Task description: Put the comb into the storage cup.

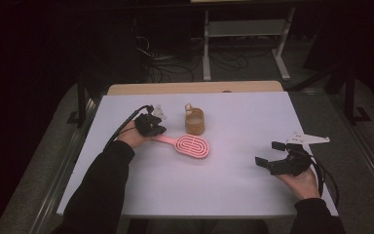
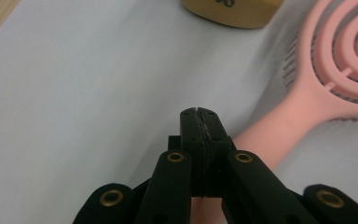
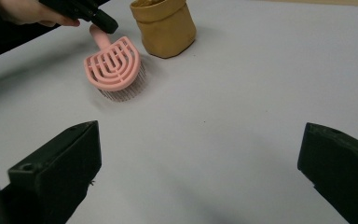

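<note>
A pink hairbrush (image 1: 192,146) lies flat on the white table top (image 1: 224,190), its handle pointing left. My left gripper (image 1: 159,129) sits low over the end of that handle, jaws shut. In the left gripper view its tips (image 2: 199,113) meet with nothing between them, and the pink handle (image 2: 270,135) runs under the jaws from the right. The right gripper view shows that left gripper (image 3: 103,20) above the brush (image 3: 114,65). My right gripper (image 1: 269,153) rests at the front right, wide open (image 3: 200,144) and holding nothing.
A tan pouch (image 1: 195,122) stands upright just behind the brush head, with a small pale item (image 1: 189,108) poking out of its top; it also appears in both gripper views (image 2: 233,11) (image 3: 165,25). A wooden edge (image 1: 195,87) borders the table's far side.
</note>
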